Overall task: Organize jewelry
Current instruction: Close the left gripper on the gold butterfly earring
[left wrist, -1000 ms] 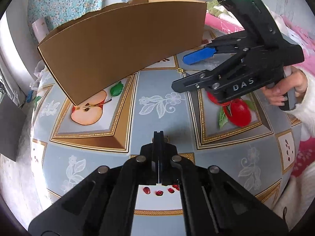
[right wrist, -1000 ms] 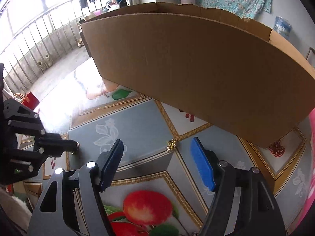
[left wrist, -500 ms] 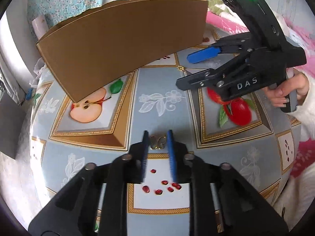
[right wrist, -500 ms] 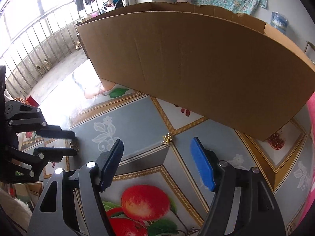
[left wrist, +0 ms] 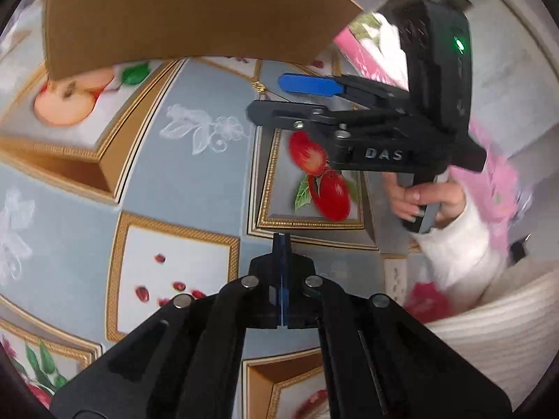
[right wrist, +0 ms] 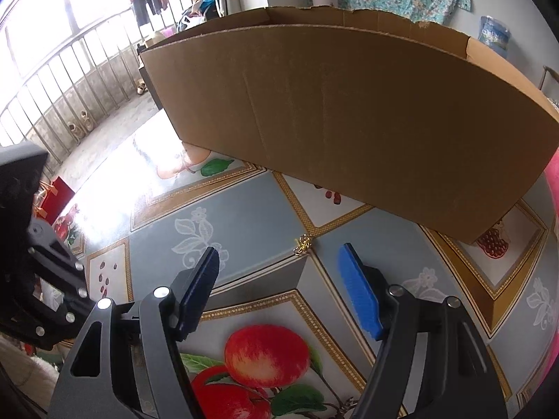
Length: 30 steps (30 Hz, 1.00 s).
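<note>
A small gold jewelry piece [right wrist: 303, 244] lies on the fruit-patterned tablecloth [right wrist: 251, 216], just ahead of my right gripper [right wrist: 279, 255]. That gripper is open and its blue pads hold nothing. From the left wrist view, the right gripper [left wrist: 269, 96] hovers over the same gold piece [left wrist: 258, 86]. My left gripper [left wrist: 281, 241] is shut above the cloth, and nothing shows between its pressed pads. Its black body [right wrist: 42, 279] sits at the left edge of the right wrist view.
A large open cardboard box [right wrist: 349, 122] stands on the table behind the gold piece, and its wall [left wrist: 174, 17] fills the top of the left wrist view. A person's hand [left wrist: 419, 199] in a white sleeve holds the right gripper. Pink fabric lies at the right.
The left gripper opened over a small gold item on the cloth, then shut again and swung and rolled to the right. The right gripper stayed open and in place.
</note>
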{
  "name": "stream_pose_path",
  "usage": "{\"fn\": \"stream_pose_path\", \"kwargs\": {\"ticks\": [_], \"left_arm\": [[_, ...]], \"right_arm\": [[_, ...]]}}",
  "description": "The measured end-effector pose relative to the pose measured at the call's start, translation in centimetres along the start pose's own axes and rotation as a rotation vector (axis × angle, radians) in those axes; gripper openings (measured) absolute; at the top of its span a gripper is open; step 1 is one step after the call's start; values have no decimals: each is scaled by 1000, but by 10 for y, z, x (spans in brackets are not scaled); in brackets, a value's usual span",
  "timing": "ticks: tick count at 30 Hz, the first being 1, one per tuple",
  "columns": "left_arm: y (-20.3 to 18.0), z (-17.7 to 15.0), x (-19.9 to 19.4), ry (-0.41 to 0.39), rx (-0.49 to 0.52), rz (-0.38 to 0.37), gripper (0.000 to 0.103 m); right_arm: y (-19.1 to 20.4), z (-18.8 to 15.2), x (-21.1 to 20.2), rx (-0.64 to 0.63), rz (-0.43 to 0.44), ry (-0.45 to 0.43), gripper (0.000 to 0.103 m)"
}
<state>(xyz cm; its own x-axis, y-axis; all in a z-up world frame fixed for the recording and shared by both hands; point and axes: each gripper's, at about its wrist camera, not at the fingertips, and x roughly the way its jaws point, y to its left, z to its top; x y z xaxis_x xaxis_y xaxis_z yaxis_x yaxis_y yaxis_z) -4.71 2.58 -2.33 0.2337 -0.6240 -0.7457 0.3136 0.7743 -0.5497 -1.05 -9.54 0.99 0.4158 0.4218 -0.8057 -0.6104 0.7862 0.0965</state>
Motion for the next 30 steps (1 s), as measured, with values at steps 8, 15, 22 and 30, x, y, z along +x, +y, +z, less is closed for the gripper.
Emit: {"fn": "stream_pose_path", "kwargs": {"ticks": [8, 15, 22, 30], "left_arm": [[-65, -25, 12, -25, 392, 263, 40], [-103, -22, 27, 77, 514, 339, 10], [-105, -16, 16, 71, 528, 378, 10], [-102, -1, -12, -13, 504, 442, 10]], "right_arm": [[-5, 1, -3, -11, -19, -3, 69], [-6, -1, 2, -4, -7, 9, 69], [-9, -3, -5, 11, -3, -2, 69], [-12, 0, -5, 6, -5, -8, 69]]}}
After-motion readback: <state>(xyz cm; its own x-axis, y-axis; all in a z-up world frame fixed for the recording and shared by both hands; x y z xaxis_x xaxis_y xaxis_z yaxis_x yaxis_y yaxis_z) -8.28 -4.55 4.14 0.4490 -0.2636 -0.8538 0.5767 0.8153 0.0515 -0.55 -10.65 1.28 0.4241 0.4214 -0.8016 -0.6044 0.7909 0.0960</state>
